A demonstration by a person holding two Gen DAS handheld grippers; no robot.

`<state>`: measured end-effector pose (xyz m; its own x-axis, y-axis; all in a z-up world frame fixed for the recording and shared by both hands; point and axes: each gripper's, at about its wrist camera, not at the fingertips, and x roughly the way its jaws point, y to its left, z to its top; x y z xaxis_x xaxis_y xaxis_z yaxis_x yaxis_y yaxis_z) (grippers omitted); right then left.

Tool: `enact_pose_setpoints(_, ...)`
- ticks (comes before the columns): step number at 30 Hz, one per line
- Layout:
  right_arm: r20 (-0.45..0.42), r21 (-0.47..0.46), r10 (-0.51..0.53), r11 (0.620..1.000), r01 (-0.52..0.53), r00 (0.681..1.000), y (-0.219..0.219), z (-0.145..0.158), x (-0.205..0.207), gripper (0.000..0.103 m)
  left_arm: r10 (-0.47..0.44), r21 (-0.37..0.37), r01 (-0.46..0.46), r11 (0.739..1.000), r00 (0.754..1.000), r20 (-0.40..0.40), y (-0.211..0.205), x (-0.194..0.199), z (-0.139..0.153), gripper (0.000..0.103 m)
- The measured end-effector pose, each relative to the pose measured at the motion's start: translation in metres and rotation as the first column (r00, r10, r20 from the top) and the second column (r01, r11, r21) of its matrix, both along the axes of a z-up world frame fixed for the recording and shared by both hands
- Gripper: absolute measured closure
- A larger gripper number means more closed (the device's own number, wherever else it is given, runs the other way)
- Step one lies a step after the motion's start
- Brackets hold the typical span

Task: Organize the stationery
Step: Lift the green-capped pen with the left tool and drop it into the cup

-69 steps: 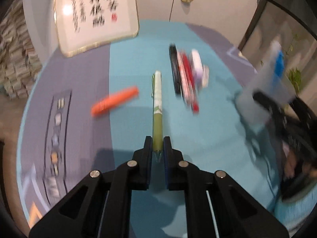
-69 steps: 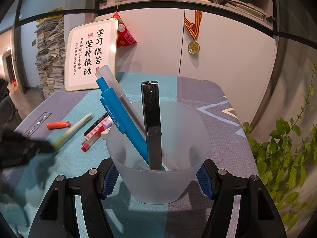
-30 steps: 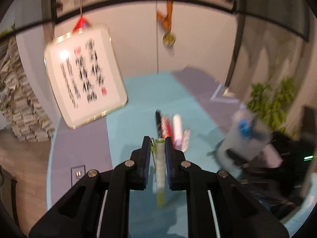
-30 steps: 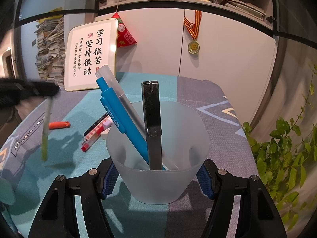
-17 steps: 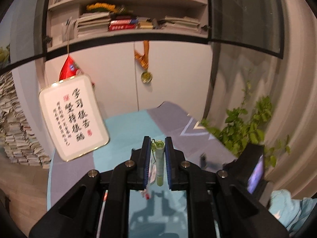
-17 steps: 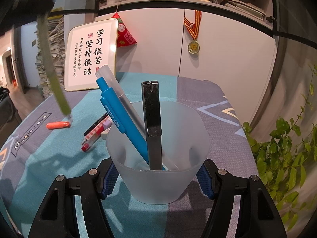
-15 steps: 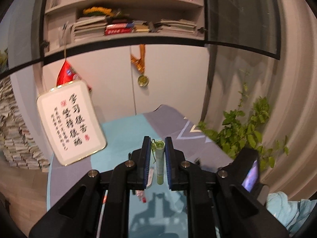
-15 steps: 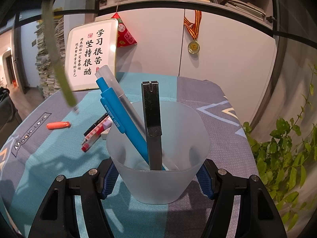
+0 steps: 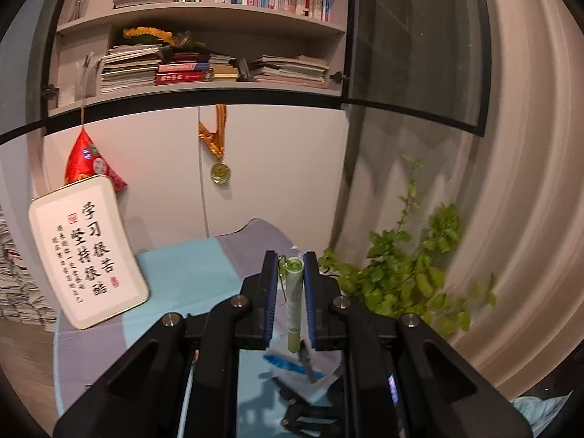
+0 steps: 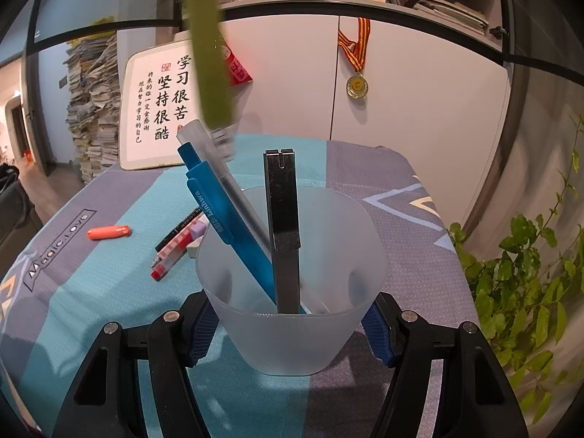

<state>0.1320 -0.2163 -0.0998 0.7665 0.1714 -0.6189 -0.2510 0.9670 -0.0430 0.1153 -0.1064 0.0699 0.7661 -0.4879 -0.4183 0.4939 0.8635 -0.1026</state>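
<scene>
My left gripper point(image 9: 290, 266) is shut on a green and white pen point(image 9: 293, 303), held upright, tip down, above the frosted plastic cup point(image 9: 310, 372). In the right wrist view the green pen point(image 10: 210, 54) hangs blurred above the cup's left side. My right gripper point(image 10: 288, 325) is shut on the frosted cup point(image 10: 292, 292), which stands on the table and holds a blue pen point(image 10: 226, 226), a clear-capped pen point(image 10: 215, 160) and a black clip point(image 10: 283, 219).
On the teal and grey tablecloth point(image 10: 109, 292) left of the cup lie an orange marker point(image 10: 108, 232), a black pen point(image 10: 179, 228) and a red checked pen point(image 10: 171, 259). A framed calligraphy board point(image 10: 160, 109) leans at the back. A green plant point(image 10: 529, 273) stands to the right.
My left gripper lifted the green pen off the table, turned it upright and carried it right, over the cup. The right gripper and cup have not moved.
</scene>
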Motion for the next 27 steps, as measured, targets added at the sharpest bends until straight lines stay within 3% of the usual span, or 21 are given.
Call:
enact_pose_setpoints(5,0.000,0.002,0.000,1.000,0.000,1.000,0.000,0.000,0.000,0.034,-0.020,0.047,0.020,0.999,1.000,-0.008,-0.012,0.000,-0.006,0.091)
enact_pose_setpoints(13,0.000,0.001,0.001,1.000,-0.001,1.000,-0.001,-0.001,0.000,0.034,-0.022,0.113,0.045,0.993,0.980,-0.196,-0.019,0.026,-0.057,0.091)
enact_pose_setpoints(18,0.001,-0.003,0.001,1.000,-0.001,1.000,-0.001,-0.001,0.000,0.034,-0.027,0.081,0.051,0.995,0.963,-0.269,-0.012,0.032,-0.068,0.089)
enact_pose_setpoints(21,0.001,-0.003,0.000,1.000,0.000,1.000,-0.001,-0.001,-0.001,0.034,-0.027,0.077,0.049,0.996,0.964,-0.266,-0.007,0.029,-0.064,0.075)
enact_pose_setpoints(27,0.000,-0.003,-0.001,1.000,0.001,1.000,0.000,-0.001,-0.001,0.034,0.056,0.088,-0.040,0.995,0.981,-0.187,0.026,0.021,-0.052,0.074)
